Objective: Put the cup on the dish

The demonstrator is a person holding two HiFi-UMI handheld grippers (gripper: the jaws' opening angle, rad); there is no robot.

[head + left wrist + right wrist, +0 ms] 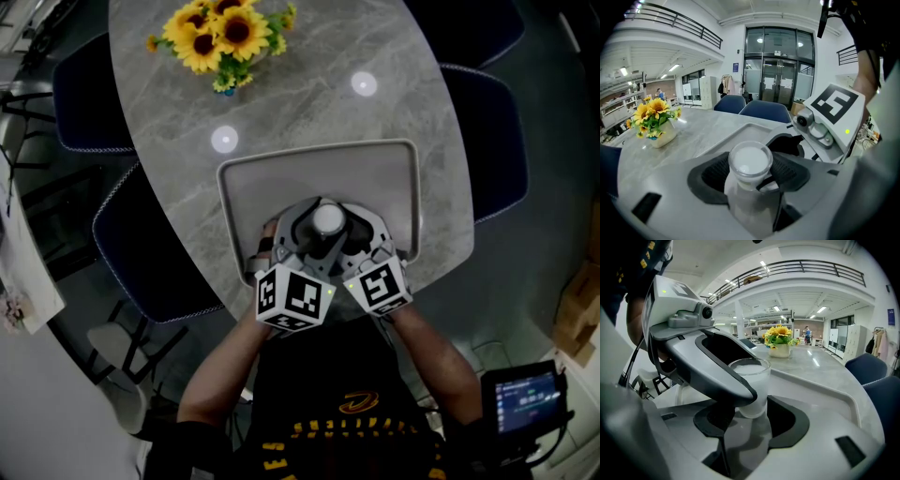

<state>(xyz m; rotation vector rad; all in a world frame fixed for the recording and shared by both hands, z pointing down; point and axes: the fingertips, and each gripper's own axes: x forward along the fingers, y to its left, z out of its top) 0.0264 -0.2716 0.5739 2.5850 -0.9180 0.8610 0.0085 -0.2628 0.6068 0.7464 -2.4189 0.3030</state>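
Tabletop (375, 56): grey marbled oval, 2 ceiling lights glinting on it. Sunflowers (217, 33) in a small vase at the far end, well apart from the work.

Dish (309, 183): a grey rimmed tray, rounded corners, lying at the near edge of the tabletop right in front of me. Its far half is bare; the near half is under my 2 grippers.

Left gripper (751, 174): jaws closed in against the sides of the cup (328, 218), dark pads on either flank of it, the cup upright between them.

Right gripper (749, 413): it comes in from the other side and brackets the same cup near its base. The pads look pressed to the glass, so I read it as gripping too. 1 jaw of the left gripper crosses in front of the cup in this view.

Cup: small frosted tumbler, white across the top, standing upright over the near-middle of the dish, inside the rim. I can't tell whether its base is already bearing on the dish floor or sits just above it (my own jaws cover the underside in every view).

Step in hand, as I judge it: the placing itself, at its very end. Next move calls for settling the cup down level until it bears, then opening both pairs of jaws evenly and drawing back along their own lines, so neither pad drags the cup over.
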